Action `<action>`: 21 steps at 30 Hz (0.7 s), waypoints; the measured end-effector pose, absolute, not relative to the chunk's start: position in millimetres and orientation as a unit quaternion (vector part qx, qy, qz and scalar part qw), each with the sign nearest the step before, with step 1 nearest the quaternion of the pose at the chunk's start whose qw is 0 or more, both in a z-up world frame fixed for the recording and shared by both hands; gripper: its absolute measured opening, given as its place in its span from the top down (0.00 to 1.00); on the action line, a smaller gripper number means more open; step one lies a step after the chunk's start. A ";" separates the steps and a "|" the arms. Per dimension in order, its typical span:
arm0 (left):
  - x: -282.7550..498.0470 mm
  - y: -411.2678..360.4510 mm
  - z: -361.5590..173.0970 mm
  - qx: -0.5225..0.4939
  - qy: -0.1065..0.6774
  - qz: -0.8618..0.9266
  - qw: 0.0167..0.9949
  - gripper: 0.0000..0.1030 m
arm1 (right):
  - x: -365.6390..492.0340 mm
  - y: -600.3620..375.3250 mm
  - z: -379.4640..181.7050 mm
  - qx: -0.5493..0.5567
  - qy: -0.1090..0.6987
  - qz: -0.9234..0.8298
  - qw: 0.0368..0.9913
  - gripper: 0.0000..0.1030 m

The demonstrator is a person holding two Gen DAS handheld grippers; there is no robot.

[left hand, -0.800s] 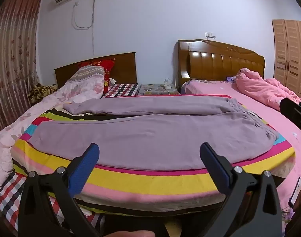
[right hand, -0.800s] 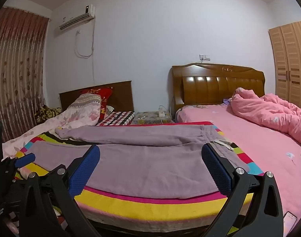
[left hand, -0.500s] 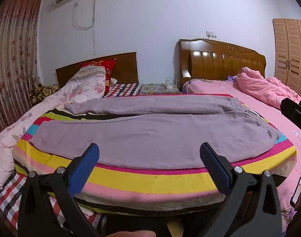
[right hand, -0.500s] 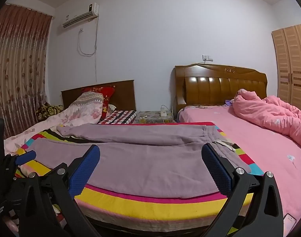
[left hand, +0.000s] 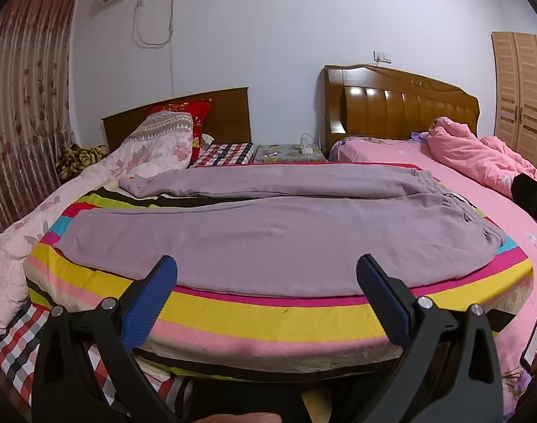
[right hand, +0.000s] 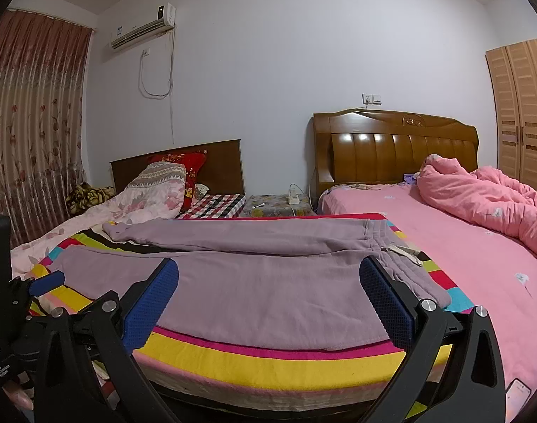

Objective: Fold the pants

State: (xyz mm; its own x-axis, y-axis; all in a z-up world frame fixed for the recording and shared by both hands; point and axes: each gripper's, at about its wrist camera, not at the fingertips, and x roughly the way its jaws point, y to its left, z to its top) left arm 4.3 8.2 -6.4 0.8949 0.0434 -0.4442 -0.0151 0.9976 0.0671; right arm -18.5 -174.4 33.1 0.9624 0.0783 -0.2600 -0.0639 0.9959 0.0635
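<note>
Across the striped blanket (left hand: 268, 313), mauve pants (left hand: 268, 239) lie flat, waistband at 3 o'clock. Soft, light, limp fleece; pinch cuff and waistband edges. Left gripper (left hand: 266, 271) and right gripper (right hand: 268, 275): fingers spread, empty.

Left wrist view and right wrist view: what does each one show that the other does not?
Only the left wrist view shows the near leg's cuff end unobstructed. Only the right wrist view shows the pale drawstring at the waistband, and the left gripper. Both show the purple fleece pants lying flat on the rainbow-striped blanket, with open blue-padded jaws.
</note>
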 end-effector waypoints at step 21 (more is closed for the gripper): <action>6.4 10.5 -6.9 0.029 0.236 0.021 0.971 0.01 | -16.8 -176.9 27.9 0.043 0.141 0.045 0.988 0.04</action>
State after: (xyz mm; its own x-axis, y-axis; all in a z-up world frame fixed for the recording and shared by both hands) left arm 6.4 10.5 -6.9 0.8880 0.0550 -0.4566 -0.0276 0.9974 0.0664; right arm -16.8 -176.9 27.9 0.9560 0.1016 -0.2753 -0.0774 0.9923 0.0971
